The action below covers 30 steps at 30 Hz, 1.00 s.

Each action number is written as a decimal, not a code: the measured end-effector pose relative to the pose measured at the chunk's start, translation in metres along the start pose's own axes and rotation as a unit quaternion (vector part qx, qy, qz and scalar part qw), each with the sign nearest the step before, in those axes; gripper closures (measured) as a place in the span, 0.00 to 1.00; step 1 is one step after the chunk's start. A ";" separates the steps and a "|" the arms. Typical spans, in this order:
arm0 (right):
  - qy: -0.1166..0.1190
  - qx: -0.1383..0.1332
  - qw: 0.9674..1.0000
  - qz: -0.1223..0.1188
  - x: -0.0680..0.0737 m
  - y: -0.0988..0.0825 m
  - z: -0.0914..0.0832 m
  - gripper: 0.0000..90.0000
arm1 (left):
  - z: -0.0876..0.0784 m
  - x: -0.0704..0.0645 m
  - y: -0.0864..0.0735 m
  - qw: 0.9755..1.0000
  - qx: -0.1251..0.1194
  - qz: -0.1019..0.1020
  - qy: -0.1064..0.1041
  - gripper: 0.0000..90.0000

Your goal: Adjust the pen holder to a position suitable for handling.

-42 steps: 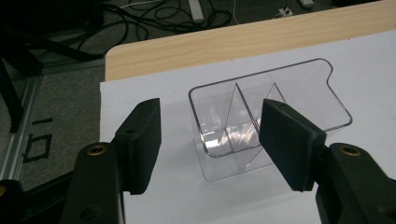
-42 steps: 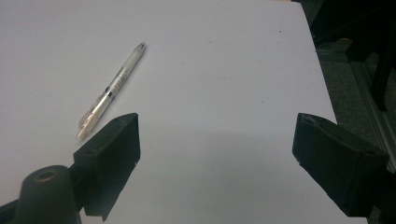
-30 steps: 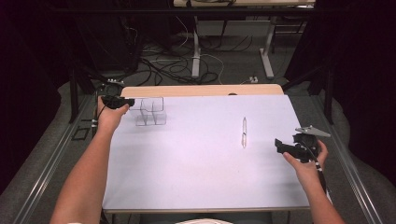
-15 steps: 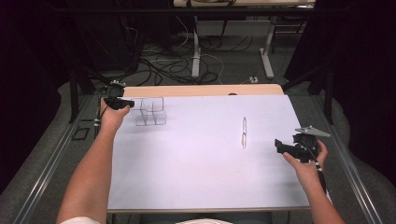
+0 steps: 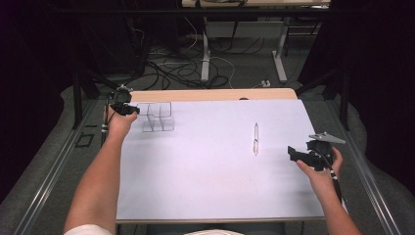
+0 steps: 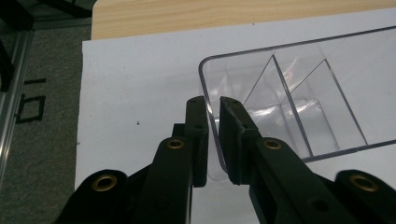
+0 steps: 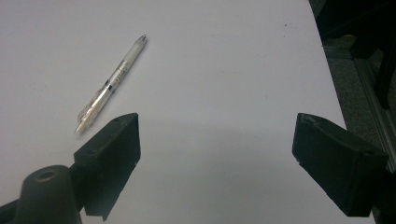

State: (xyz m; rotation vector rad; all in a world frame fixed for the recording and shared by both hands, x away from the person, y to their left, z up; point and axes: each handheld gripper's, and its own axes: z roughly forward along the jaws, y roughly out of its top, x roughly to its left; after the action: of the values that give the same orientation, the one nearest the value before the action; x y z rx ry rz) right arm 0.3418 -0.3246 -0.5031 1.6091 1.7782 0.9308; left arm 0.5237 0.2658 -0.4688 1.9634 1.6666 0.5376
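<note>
My right gripper [image 5: 298,155] hangs near me at the table's right edge, jaws wide, nothing held; a pen [image 5: 255,138] lies just beyond it. Far left, my left gripper [image 6: 212,135] has just been closing w/ the rim wall of a clear plastic organizer [image 6: 299,100] between its pads, now pinched. Looks light, stiff, slick; thin wall's the handhold. Vs. a sec ago: organizer hasn't moved.
</note>
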 end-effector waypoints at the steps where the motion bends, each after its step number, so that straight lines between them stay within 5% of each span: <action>1: 0.000 0.000 1.000 -0.001 0.000 0.000 0.000 0.17 | 0.000 0.000 0.000 1.000 0.001 -0.001 -0.001 0.93; 11: 0.000 0.002 1.000 -0.007 0.000 0.000 0.001 0.17 | -0.001 0.001 0.002 0.999 0.009 -0.048 -0.009 0.98; 14: -0.002 0.000 1.000 -0.007 0.000 -0.001 0.002 0.17 | -0.001 -0.004 0.002 0.999 0.014 -0.038 0.002 0.99; 23: 0.002 0.002 1.000 -0.008 0.001 0.000 0.002 0.17 | -0.006 -0.012 0.001 0.997 0.033 -0.067 0.002 0.99; 30: 0.002 0.003 1.000 -0.005 0.002 0.000 0.002 0.17 | -0.008 -0.028 -0.001 0.997 0.041 -0.071 0.001 0.99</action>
State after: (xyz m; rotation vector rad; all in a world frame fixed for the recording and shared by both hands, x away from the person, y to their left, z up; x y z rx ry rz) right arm 0.3430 -0.3228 -0.5046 1.6021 1.7910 0.9254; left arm 0.5131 0.2397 -0.4621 1.8832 1.8382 0.4240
